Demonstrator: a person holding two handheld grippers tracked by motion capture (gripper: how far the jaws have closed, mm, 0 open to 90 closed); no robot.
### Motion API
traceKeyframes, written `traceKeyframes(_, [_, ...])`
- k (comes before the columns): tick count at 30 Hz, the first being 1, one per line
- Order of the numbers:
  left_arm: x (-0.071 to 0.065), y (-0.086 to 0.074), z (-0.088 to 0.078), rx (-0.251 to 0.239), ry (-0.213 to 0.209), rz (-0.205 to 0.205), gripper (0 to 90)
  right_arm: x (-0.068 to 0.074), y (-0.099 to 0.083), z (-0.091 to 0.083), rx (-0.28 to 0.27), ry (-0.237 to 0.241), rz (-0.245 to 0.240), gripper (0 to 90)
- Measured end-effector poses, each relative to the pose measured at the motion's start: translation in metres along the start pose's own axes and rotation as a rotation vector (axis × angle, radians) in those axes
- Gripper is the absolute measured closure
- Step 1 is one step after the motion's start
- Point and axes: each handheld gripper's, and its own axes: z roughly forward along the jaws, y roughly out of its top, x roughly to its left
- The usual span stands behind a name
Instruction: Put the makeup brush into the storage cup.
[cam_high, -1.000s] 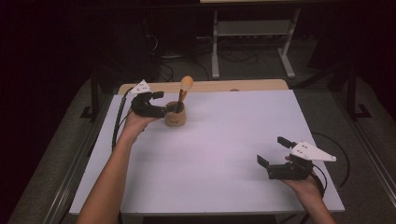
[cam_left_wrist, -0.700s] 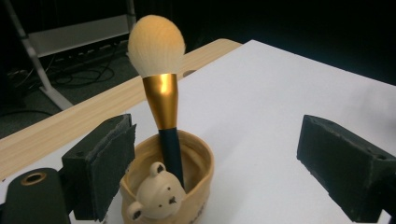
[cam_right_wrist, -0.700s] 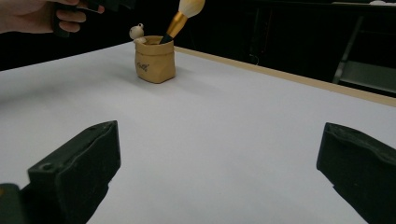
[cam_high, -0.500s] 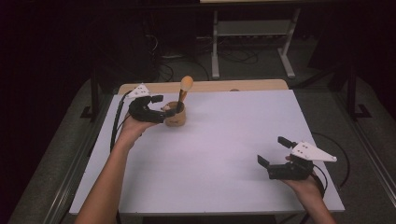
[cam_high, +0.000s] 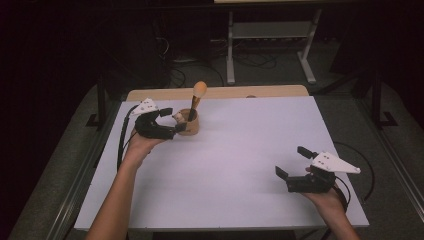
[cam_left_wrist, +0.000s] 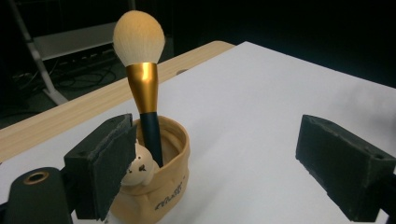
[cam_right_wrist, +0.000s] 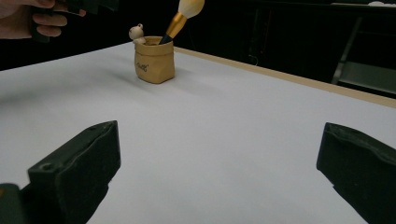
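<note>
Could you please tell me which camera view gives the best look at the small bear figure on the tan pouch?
The left gripper view: the small cream bear figure sits close up on the rim of the soft tan pouch, partly behind one claw jaw. The right gripper view shows it far off but unblocked; the high view shows a tiny pale blob.

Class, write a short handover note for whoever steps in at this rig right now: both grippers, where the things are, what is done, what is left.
Left gripper: open, at the far left of the table, one jaw against the rim of the tan pouch, the other well off to the side. Nothing gripped yet.
Right gripper: open, holding nothing, near the right front of the white table.
Things: the pouch stands upright; the makeup brush stands in it, bristles up, beside a small bear figure on the rim.
Done: left gripper brought up to the pouch.
Left: probably grip the pouch or brush; no grip is made so far.
</note>
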Motion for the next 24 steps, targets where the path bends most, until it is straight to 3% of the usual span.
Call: traceKeyframes(24, [-0.026,-0.021,-0.024,-0.003,-0.020,0.018,11.4,0.000,-0.001,0.001,0.003,0.007,0.002,0.0])
